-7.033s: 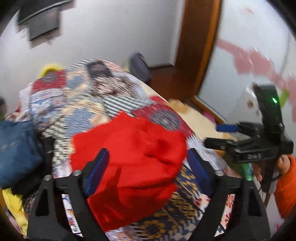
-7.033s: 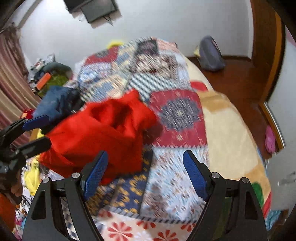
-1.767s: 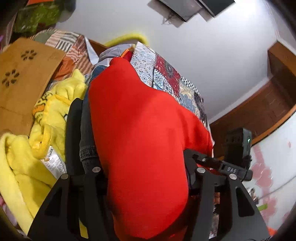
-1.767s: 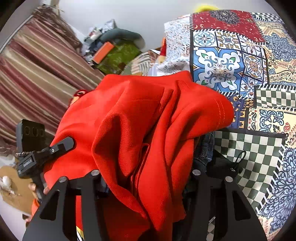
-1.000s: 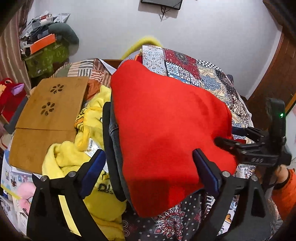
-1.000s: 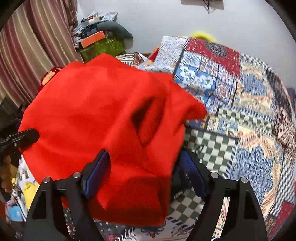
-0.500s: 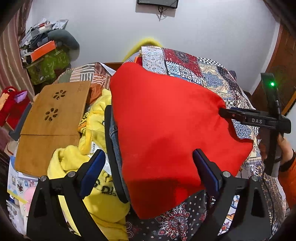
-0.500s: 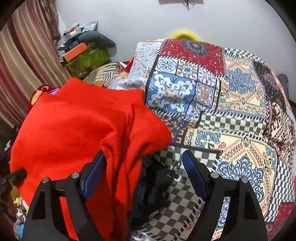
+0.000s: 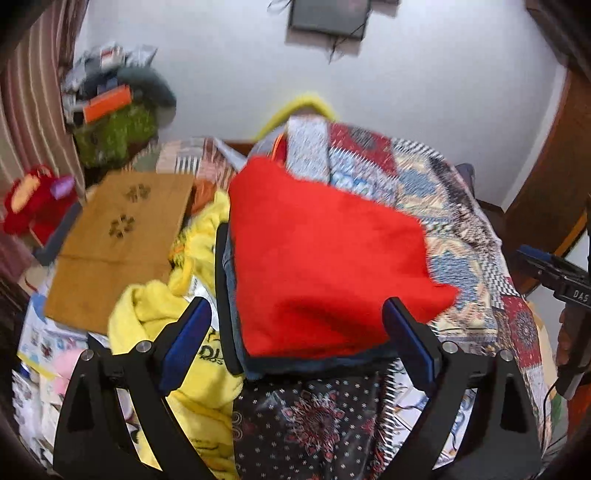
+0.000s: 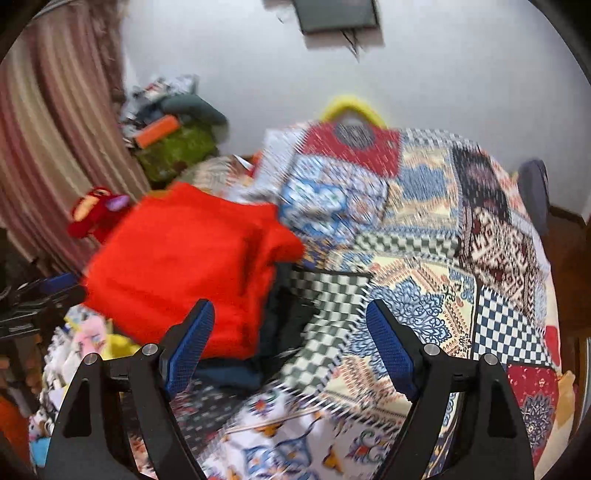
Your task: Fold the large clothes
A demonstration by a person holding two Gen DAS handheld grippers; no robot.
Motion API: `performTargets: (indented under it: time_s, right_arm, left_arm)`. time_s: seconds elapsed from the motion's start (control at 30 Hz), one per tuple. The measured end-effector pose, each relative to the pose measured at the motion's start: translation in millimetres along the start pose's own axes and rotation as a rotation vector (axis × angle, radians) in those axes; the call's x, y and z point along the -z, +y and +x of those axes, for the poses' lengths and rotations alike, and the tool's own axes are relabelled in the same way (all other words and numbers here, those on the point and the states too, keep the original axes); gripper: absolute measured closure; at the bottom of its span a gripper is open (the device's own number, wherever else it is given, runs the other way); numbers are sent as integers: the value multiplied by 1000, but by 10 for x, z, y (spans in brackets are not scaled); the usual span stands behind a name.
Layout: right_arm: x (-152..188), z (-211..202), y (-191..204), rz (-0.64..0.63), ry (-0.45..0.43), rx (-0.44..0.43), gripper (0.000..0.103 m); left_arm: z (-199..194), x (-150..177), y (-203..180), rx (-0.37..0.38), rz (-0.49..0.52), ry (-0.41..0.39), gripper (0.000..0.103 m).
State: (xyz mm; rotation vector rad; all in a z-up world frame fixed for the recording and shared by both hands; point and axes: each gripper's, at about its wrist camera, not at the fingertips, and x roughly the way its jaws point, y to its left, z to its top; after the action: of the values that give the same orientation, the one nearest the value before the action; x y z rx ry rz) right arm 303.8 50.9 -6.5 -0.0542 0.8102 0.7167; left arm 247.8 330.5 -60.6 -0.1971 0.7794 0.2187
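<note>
Folded bright red knit garment (image 9: 325, 254): lies atop a dark blue denim stack (image 9: 231, 295) on the patchwork-printed bedspread (image 10: 424, 258). Left gripper (image 9: 297, 339): jaws spread, empty (blurred view). Right gripper (image 10: 290, 341): jaws spread, empty.

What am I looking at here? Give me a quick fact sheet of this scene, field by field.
Place: a bed under a patchwork quilt
Main item: a folded red garment, lying on a stack of folded clothes with blue denim under it
Left claw: open, empty, in front of the red garment
Right claw: open, empty, beside the stack
Beside the stack: a yellow garment and a wooden board
Wall: white, a dark screen mounted high
</note>
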Motion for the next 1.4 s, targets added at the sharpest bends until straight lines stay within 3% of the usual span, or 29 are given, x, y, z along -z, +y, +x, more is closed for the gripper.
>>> performTargets:
  time_s: [0.13, 0.47, 0.77, 1.0, 1.23, 1.4]
  right_arm:
    - [38, -512, 283, -28, -94, -79, 21]
    - [317, -1755, 823, -106, -393, -140, 21]
    - [665, -2435, 1018, -131, -591, -153, 21]
    - [834, -2557, 1134, -180, -649, -125, 21]
    - [878, -2561, 1178, -169, -667, -84, 0]
    - [897, -2576, 1147, -144, -666, -59, 0]
  left_arm:
    - [-565, 45, -249, 1, 51, -99, 9]
    - [-2125, 424, -834, 12, 99, -428, 9]
    - [-2944, 925, -1160, -48, 96, -661, 9]
    - [-3113, 1152, -1265, -64, 79, -714, 9]
    - [-3081, 1227, -1316, -96, 71, -710, 2]
    - [-3086, 1248, -1285, -84, 43, -703, 1]
